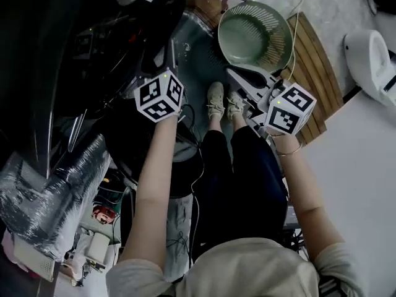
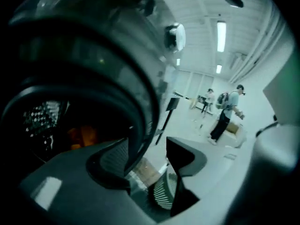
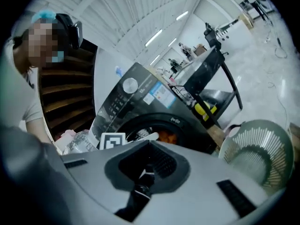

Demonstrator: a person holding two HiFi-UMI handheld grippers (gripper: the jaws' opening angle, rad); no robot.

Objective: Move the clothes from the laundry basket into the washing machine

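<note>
Two grippers up in front of one washing machine (image 3: 125, 96). Left gripper (image 2: 150, 153): jaws apart, released, nothing between them. Right gripper (image 3: 149, 162): jaws pressed together, clenched on nothing. One green laundry basket (image 1: 238, 39) sits on a wooden board (image 1: 317, 64) just beyond the person's two shoes (image 1: 216, 99); no clothes show inside it. Clothes are in the washer drum: one orange patch of fabric (image 3: 167, 136) shows through the round opening, also seen in the left gripper view (image 2: 82, 136); number of garments can't be counted. Two people (image 2: 228, 111) stand far back in the room.
</note>
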